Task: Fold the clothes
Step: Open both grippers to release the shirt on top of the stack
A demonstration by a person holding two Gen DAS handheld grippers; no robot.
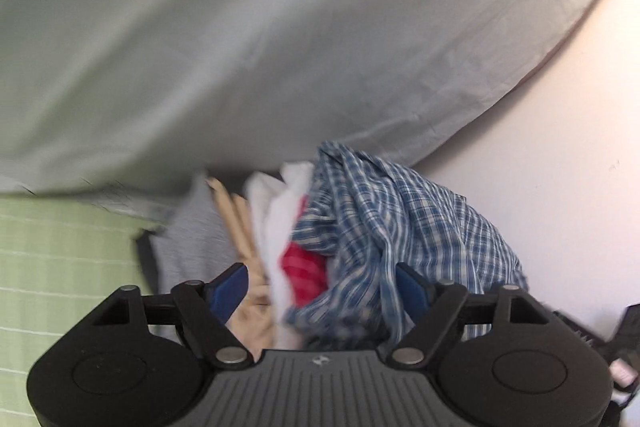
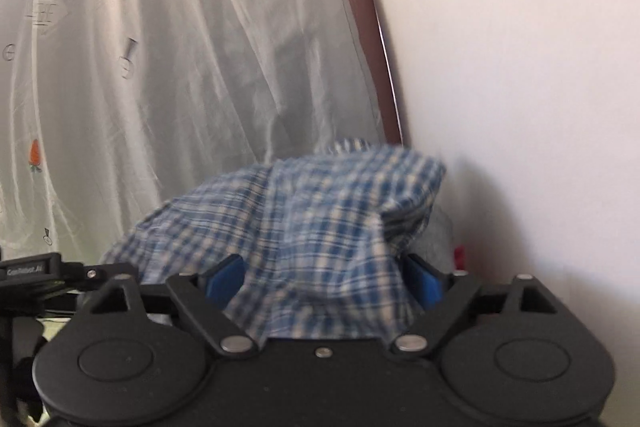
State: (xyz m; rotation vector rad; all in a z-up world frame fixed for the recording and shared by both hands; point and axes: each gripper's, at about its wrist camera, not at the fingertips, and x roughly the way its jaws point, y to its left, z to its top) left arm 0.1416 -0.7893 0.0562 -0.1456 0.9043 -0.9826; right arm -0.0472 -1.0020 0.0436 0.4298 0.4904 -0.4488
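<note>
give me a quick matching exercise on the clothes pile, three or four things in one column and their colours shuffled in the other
Things:
1. shirt on top of the pile
2. garment tucked under the shirt
3. bed cover at the left
4. pads of the left gripper

Colours:
A. pale green with thin white lines
B. solid blue
C. blue and white check
D. red

Pairs: 1-C, 2-D, 3-A, 4-B
</note>
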